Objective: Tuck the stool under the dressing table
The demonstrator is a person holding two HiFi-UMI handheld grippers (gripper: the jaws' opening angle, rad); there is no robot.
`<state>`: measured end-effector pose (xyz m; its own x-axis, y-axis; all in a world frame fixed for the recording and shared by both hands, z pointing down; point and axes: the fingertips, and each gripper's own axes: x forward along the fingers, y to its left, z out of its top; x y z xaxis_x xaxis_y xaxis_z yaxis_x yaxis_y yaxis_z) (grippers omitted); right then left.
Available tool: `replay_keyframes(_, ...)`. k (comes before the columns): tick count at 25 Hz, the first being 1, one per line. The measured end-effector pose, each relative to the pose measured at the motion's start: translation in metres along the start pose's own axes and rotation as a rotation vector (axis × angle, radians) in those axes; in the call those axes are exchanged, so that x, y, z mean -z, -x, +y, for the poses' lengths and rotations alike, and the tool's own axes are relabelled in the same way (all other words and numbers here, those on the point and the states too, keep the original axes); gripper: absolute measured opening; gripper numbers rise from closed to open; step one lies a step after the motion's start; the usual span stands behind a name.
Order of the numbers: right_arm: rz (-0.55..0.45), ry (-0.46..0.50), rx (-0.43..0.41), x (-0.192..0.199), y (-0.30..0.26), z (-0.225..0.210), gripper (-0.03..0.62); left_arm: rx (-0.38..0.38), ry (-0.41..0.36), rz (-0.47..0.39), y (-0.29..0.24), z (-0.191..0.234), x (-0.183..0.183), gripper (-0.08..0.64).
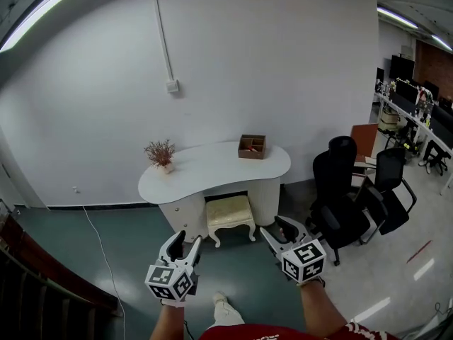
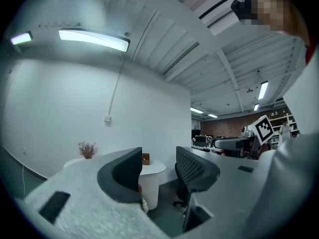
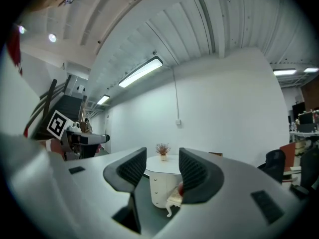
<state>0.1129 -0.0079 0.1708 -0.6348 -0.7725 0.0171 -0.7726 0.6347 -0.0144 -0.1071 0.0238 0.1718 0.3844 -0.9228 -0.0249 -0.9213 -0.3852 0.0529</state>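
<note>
The cream stool point(image 1: 230, 212) stands partly under the white kidney-shaped dressing table point(image 1: 205, 170), its front half sticking out toward me. My left gripper point(image 1: 188, 242) and right gripper point(image 1: 281, 227) are held level in front of it, apart from it, one at each side. Both are open with nothing between their jaws. In the left gripper view the left gripper point(image 2: 158, 171) frames the table point(image 2: 152, 169), and only a sliver of the stool point(image 2: 144, 203) shows. Between the right gripper's point(image 3: 157, 168) jaws I see the table point(image 3: 160, 174) and a stool leg point(image 3: 174, 200).
Two black office chairs point(image 1: 348, 202) stand right of the table. On the tabletop sit a wooden box point(image 1: 252, 146) and a small dried plant point(image 1: 161, 152). A cable point(image 1: 100, 241) trails over the floor at left. A dark railing point(image 1: 28, 275) is at bottom left.
</note>
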Motion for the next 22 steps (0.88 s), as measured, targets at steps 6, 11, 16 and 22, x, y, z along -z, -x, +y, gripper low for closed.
replay_keyframes(6, -0.041, 0.004, 0.007, -0.003, 0.009, 0.009, 0.154, -0.021, -0.031, 0.010, 0.000, -0.008, 0.004, 0.150)
replay_keyframes(11, -0.019, 0.015, 0.012, 0.000, 0.006, 0.016, 0.105, -0.024, -0.080, 0.023, 0.005, -0.014, 0.002, 0.092)
replay_keyframes(16, -0.040, 0.010, 0.033, -0.004, 0.007, 0.015, 0.043, -0.038, -0.113, 0.001, 0.008, -0.013, -0.007, 0.036)
replay_keyframes(22, -0.036, 0.015, 0.031, -0.003, 0.009, 0.024, 0.015, -0.030, -0.064, -0.029, 0.014, -0.012, -0.014, -0.002)
